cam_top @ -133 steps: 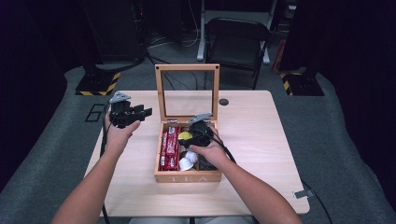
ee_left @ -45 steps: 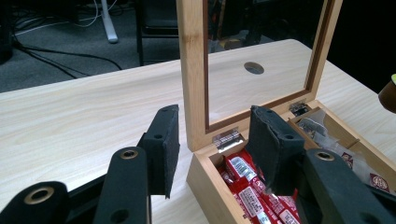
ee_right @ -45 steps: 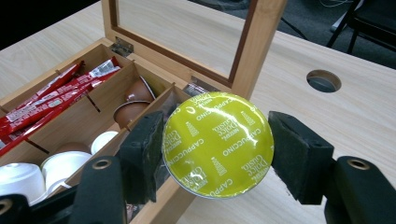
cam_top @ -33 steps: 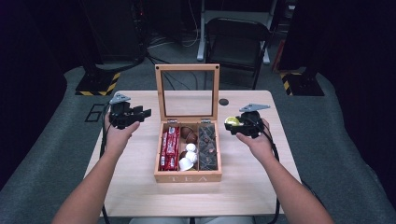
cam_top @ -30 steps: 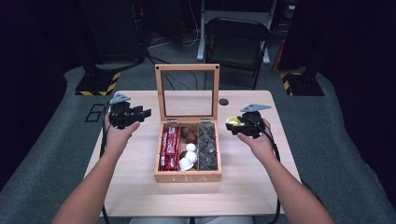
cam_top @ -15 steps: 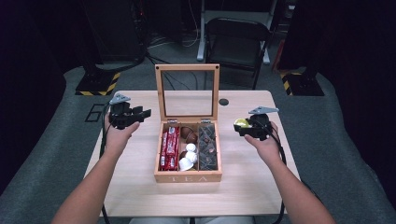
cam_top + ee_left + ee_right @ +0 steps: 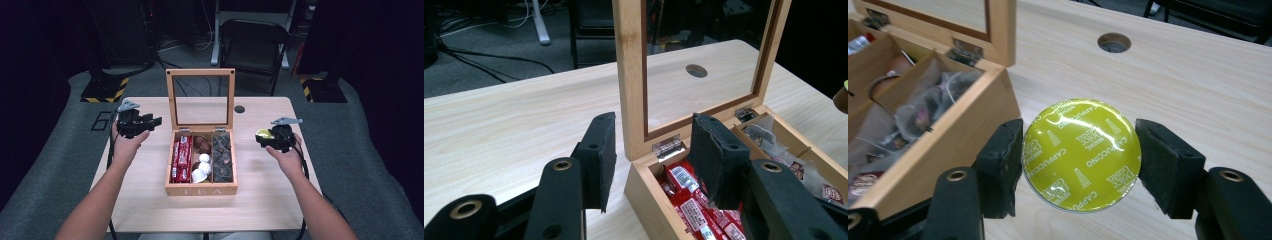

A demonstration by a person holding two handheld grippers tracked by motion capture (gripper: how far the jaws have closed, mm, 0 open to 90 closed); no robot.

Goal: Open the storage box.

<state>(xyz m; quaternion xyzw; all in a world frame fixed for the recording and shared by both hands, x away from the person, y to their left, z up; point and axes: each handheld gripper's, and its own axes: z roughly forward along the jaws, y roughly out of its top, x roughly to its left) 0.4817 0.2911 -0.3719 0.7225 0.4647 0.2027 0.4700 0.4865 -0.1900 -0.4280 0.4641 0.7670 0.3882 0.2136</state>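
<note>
Your right gripper [image 7: 1079, 157] grips the yellow-green coffee capsule [image 7: 1082, 154] by its rim, jaws pressed on either side, at centre frame in the right gripper view and right of centre in the high view, just beside the wooden tea box [image 7: 201, 189] and over bare table [image 7: 260, 200]. The capsule is round, so it has no long axis; its printed foil lid faces up toward the camera, tipped slightly. Your left gripper [image 7: 654, 165] holds nothing, jaws parted, at lower centre of its own view beside the box's upright glass lid [image 7: 200, 75].
</note>
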